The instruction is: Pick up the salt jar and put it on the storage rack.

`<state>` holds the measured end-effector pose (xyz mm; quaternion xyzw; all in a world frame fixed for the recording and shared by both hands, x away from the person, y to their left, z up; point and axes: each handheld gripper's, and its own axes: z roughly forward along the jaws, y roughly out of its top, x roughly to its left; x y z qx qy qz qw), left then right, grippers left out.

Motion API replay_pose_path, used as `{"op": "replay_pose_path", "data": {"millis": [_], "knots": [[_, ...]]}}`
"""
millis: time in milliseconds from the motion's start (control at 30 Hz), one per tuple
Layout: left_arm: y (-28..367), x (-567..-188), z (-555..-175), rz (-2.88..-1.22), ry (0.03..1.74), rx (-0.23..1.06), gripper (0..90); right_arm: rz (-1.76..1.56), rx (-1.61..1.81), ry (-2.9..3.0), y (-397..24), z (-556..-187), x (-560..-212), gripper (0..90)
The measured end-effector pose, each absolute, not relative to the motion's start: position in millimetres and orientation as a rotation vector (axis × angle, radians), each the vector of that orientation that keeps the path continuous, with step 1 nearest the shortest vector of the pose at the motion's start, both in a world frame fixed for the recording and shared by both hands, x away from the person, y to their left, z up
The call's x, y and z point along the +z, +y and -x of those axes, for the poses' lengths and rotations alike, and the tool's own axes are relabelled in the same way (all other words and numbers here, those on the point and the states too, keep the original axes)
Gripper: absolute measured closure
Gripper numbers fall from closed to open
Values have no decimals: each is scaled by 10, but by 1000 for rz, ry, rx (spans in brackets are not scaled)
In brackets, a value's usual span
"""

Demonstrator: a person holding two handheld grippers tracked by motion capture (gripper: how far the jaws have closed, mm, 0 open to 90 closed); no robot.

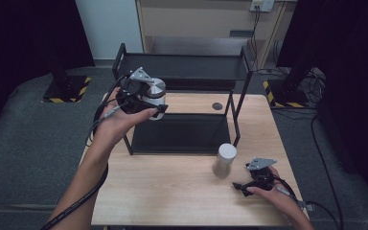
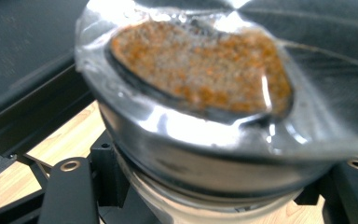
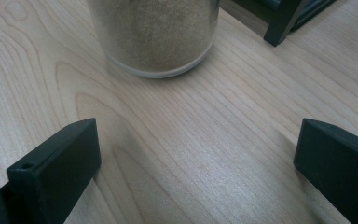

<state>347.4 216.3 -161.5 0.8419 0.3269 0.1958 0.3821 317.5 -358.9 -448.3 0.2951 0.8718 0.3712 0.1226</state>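
Note:
My left gripper (image 1: 152, 104) is raised beside the upper left of a black two-tier rack (image 1: 182, 67) and is shut on a jar (image 1: 156, 92) with a silver lid. In the left gripper view the jar (image 2: 191, 93) is close up, with orange-brown grains under a clear lid window and a black finger (image 2: 70, 186) on each side of its glass body. A second silver-lidded jar (image 1: 224, 160) stands upright on the wooden table (image 1: 163, 191). Just right of it my right gripper (image 1: 243, 188) rests open on the tabletop. The right gripper view has that jar (image 3: 156, 32) of beige powder ahead of the spread fingers (image 3: 56, 172), apart from them.
The rack stands at the back of the table, and its lower shelf (image 1: 179, 134) is dark and bare. One rack leg (image 3: 279, 23) is near the standing jar. Black stands and cables are on the grey floor around the table.

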Motion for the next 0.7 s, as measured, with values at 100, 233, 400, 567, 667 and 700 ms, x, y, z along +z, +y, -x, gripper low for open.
{"op": "replay_pose_path", "data": {"millis": [100,233,400,567,667,700], "knots": [[2153,-1542,-3502,-2141,834,510,302,-860,1083,2543,-3589,-3174,-4484,14],[2136,-1458,-3548,-2137,833,521,302,-860,1083,2543,-3589,-3174,-4484,14],[2112,-1353,-3641,-2129,840,531,302,-860,1084,2543,-3590,-3174,-4484,14],[2084,-1231,-3744,-2127,839,549,302,-860,1083,2543,-3589,-3174,-4484,14],[2057,-1151,-3810,-2123,840,570,302,-860,1083,2543,-3589,-3174,-4484,14],[2055,-1135,-3827,-2121,839,573,302,-860,1083,2543,-3589,-3174,-4484,14]]}}
